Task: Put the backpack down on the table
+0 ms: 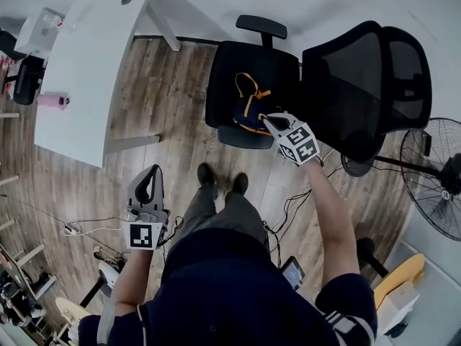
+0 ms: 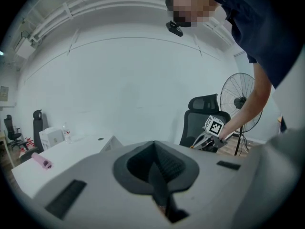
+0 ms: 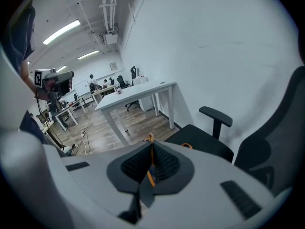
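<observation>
Nearest to us, the left gripper [image 1: 148, 184] hangs low at our side with its jaws pressed together on nothing, well apart from the load.

Ahead and across from it, the right gripper [image 1: 271, 121] points down at the chair seat [image 1: 229, 71]. Its jaws are closed on an orange strap [image 3: 150, 174] of the backpack [image 1: 248, 110]. We see the strap running up between the pads in the right gripper view.

The backpack itself lies just beyond and below the right gripper's tips, resting on the seat. Its long axis seems to run away from the tips toward the seat's far edge, so it would hang lengthwise from the strap once it clears the seat.

The coming move turns on this: the table [image 1: 94, 56] lies off to the right gripper's left, across open floor and well apart from the chair. The left gripper stands nearer to the table, but only the right one has hold of the bag. We judge the carry has to swing leftward, past the left gripper, with the bag lifted high enough to clear the tabletop edge.

By count, we have one backpack, one pinched strap, two grippers, one chair under the bag and one white table near us. Farther along that table sit one pink object [image 1: 54, 101] and one white box [image 1: 39, 31].
</observation>
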Demonstrator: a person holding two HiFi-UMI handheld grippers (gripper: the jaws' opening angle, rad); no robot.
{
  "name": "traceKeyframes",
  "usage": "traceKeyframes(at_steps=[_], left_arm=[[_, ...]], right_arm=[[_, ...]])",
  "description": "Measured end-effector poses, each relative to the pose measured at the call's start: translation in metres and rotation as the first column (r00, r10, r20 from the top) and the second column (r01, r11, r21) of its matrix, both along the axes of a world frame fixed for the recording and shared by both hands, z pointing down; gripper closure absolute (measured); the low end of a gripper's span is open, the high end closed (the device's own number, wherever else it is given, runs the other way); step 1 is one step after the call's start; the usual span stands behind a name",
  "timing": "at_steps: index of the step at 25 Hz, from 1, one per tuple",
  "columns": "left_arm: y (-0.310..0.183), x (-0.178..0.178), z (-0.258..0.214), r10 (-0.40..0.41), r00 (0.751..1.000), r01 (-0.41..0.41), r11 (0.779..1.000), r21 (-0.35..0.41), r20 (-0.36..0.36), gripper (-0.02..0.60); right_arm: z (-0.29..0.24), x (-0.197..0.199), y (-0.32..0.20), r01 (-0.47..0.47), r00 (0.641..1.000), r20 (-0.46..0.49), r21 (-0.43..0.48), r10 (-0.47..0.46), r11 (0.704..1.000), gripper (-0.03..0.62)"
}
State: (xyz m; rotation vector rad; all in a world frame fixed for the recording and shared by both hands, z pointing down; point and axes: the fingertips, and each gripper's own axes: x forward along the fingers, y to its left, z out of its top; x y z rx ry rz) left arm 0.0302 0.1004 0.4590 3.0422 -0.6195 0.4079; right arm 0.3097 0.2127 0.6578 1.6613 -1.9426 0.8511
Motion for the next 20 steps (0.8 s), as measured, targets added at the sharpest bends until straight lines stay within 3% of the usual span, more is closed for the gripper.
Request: traceKeyframes(at_steps=[13, 20], left_arm=[[0.004, -0.002, -0.006, 0.001, 1.0, 0.0, 0.999, 0.041, -0.019, 0.577], [0.006, -0.001, -0.012, -0.031, 0.999, 0.033, 0.999, 0.032, -0.036, 0.577]], right_arm=[[-0.026, 0.018, -0.005, -0.149, 0.989, 0.036, 0.077, 0.146, 0.986, 0.599], [-0.055, 0.019, -0.014, -0.163, 0.986, 0.047, 0.136, 0.158, 0.977, 0.599]])
